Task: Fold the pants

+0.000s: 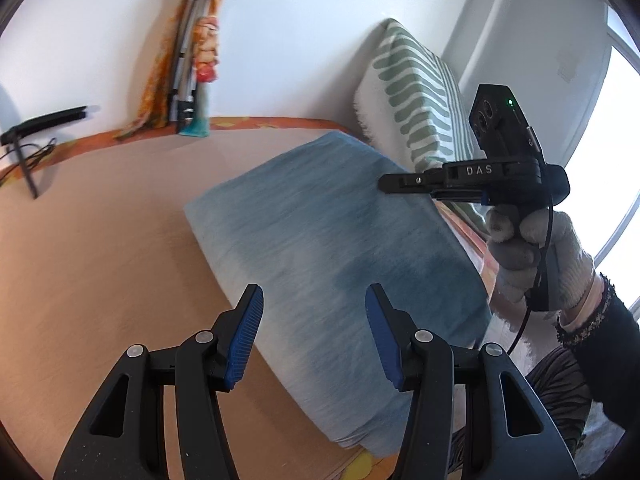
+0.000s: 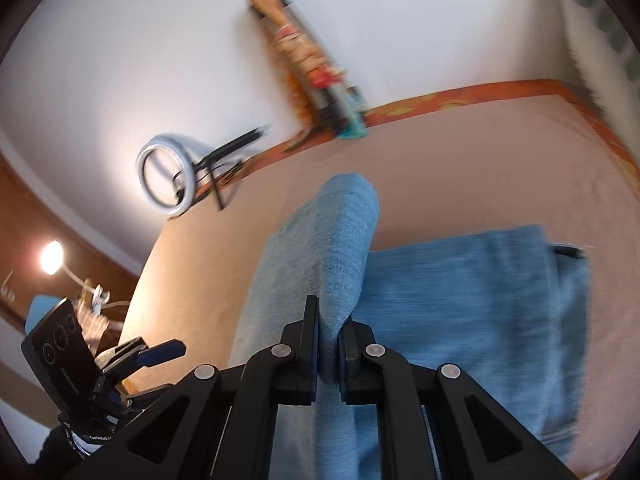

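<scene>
- Blue, soft woven-cotton pants point(image 2: 460, 280) lie on the peach-sheeted bed point(image 1: 100, 240), a lifted fold pinched in the right hand-held gripper point(image 2: 330, 344).
- Left hand-held gripper point(image 1: 314, 332) hovers spread and empty just above the cloth.
- Limp and light; probably best taken at edges or corners.
- Waistband and hems unseen; right view blurred.

White wall point(image 1: 120, 20), bright window point(image 1: 612, 152), peach bed point(image 1: 100, 260), ring light point(image 2: 168, 174).
</scene>
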Available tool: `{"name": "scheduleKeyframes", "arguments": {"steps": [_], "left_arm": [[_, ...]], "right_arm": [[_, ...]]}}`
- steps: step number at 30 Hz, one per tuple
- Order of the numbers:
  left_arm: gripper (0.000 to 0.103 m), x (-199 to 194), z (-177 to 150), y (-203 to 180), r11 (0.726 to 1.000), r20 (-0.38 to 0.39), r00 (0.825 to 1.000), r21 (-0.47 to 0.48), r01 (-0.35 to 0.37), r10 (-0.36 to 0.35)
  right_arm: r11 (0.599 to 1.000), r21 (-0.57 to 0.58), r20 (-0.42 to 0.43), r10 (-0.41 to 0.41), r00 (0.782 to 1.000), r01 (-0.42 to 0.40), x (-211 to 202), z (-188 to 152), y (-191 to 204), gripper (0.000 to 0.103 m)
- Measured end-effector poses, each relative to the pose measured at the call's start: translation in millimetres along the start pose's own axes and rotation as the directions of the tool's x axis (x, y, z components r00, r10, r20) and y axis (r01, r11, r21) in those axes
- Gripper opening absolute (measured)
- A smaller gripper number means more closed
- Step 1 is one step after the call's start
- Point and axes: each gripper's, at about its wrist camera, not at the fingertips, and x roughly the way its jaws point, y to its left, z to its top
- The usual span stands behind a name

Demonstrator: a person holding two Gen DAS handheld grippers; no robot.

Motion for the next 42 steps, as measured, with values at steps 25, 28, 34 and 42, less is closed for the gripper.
{"name": "scheduleKeyframes", "arguments": {"steps": [25,28,34,42], "left_arm": [[0.052,47.5,-16.6,-39.6,0.997,-0.123,0.990,0.024,0.078,-0.074],[0.053,46.9,-13.9,-28.4,0.997,-0.112,0.991,-0.034,0.066,-0.070],[0.054,53.1,-10.8,-6.1,0.982,-0.104,0.990,-0.174,0.077,-0.096],[0.059,68.8,-5.3,0.2,0.970,-0.118,0.986,-0.226,0.089,-0.118]], "right_arm": [[0.982,0.105,-0.004,-0.157,0.988,0.156,-17.2,-0.9,-106.9,0.004],[0.978,0.083,-0.025,-0.190,0.981,0.191,-10.6,-3.5,-111.7,0.004],[0.967,0.071,-0.061,-0.242,0.968,0.246,-0.5,-12.4,-121.6,0.012],[0.965,0.051,-0.032,-0.256,0.966,0.257,-19.7,-19.5,-130.1,0.049]]}}
